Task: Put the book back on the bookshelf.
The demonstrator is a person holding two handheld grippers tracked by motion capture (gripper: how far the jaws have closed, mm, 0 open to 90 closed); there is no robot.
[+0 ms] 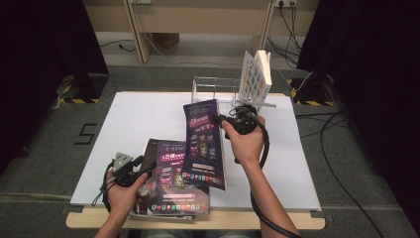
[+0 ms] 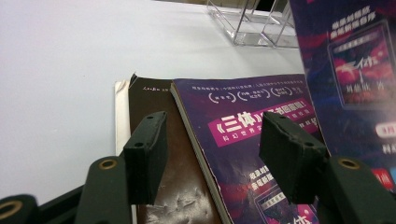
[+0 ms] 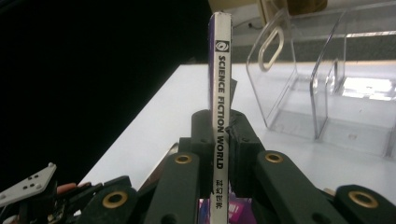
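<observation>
My right gripper [image 1: 220, 120] is shut on a purple magazine [image 1: 203, 144] and holds it raised and tilted above the white table [image 1: 138, 119]. In the right gripper view the pads [image 3: 203, 135] clamp its spine [image 3: 220, 56], which stands upright and reads "SCIENCE FICTION WORLD". My left gripper [image 1: 143, 166] hovers open at the near left over a stack of magazines [image 1: 173, 198]. Its jaws [image 2: 215, 130] straddle the left edge of the top purple magazine [image 2: 243, 140], which lies on a brown-covered one [image 2: 149, 100], and the pads do not touch it. The raised magazine [image 2: 350, 70] hangs at the right of that view.
A clear acrylic rack [image 1: 215, 89] with dividers stands at the table's far edge, and a pale book [image 1: 256, 77] leans upright at its right end. The rack's compartments [image 3: 327, 93] lie just ahead of the held magazine. Dark curtains flank the table.
</observation>
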